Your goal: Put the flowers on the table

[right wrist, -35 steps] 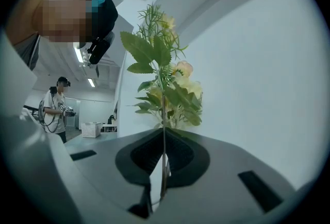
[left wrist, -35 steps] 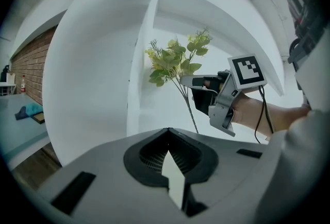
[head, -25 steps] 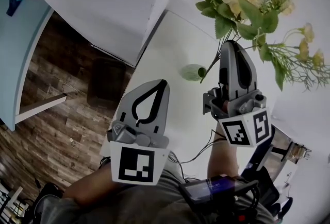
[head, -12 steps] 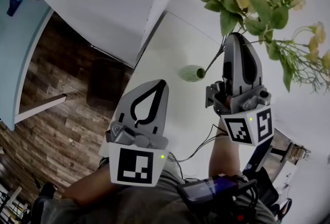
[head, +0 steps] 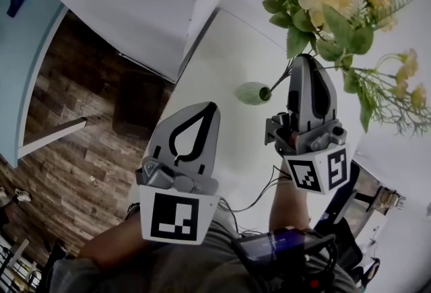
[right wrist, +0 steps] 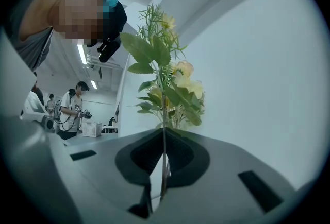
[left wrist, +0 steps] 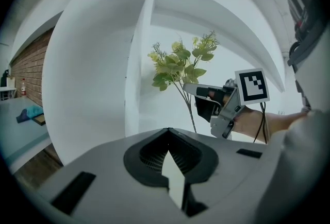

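Note:
A bunch of yellow flowers with green leaves (head: 337,2) stands up over the white table (head: 215,62). My right gripper (head: 306,59) is shut on its thin stems. In the right gripper view one stem (right wrist: 164,166) runs straight up between the closed jaws of that gripper (right wrist: 164,131). The stems' lower ends reach the mouth of a small green vase (head: 250,93) on the table; whether they sit inside it I cannot tell. My left gripper (head: 212,108) hangs nearer to me, shut and empty. The left gripper view shows its closed jaws (left wrist: 168,131), the flowers (left wrist: 180,63) and the right gripper (left wrist: 198,89).
The table's left edge drops to a wood-plank floor (head: 74,170) with a dark box (head: 138,106) under it. A pale blue table (head: 20,62) lies at far left. Another person (right wrist: 75,107) and a white basket (right wrist: 93,128) are far off in the right gripper view.
The right gripper and the flowers have swayed slightly and come back to nearly the same place. The left gripper and the vase have not moved.

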The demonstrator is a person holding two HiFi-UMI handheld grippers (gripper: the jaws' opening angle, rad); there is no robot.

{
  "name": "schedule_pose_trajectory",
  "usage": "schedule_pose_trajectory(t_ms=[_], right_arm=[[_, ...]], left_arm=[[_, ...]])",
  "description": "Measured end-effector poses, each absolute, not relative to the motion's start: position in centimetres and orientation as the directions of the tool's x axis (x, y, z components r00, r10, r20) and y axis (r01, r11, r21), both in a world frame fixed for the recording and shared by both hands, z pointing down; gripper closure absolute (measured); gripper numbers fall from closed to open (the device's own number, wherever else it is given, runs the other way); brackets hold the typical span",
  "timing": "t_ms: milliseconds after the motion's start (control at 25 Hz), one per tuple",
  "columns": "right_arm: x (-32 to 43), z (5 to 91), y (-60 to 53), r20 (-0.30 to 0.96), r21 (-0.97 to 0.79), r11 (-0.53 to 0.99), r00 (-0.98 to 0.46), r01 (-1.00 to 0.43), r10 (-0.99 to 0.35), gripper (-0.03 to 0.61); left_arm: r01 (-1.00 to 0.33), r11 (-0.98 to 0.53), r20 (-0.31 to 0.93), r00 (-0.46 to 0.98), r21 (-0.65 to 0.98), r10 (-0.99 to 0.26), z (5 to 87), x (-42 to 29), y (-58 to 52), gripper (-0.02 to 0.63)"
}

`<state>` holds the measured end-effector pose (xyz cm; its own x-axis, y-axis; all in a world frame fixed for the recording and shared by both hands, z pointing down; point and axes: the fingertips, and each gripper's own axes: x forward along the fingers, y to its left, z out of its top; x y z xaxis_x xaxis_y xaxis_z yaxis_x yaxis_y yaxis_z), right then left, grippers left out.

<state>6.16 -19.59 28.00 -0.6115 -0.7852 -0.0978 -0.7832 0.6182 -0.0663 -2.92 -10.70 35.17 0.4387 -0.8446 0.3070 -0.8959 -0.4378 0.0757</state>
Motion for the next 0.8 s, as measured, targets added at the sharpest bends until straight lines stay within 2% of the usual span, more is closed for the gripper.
schedule_pose_trajectory(t_ms=[440, 800], right_arm=[[6.2, 28.2, -19.2, -0.049, -0.059, 0.623, -0.621, -0.78, -0.782, 0.572], [7.3, 28.6, -18.6, -0.094, -0.04, 0.64, -0.634, -0.768, -0.767, 0.572]], left_arm=[[-0.89, -0.449, 0.289, 0.45, 0.073, -0.845, 32.7, -2.4, -11.8, 0.606], [-0.883, -0.466, 0.29, 0.461, 0.055, -0.839, 33.0, -0.3, -10.3, 0.606]])
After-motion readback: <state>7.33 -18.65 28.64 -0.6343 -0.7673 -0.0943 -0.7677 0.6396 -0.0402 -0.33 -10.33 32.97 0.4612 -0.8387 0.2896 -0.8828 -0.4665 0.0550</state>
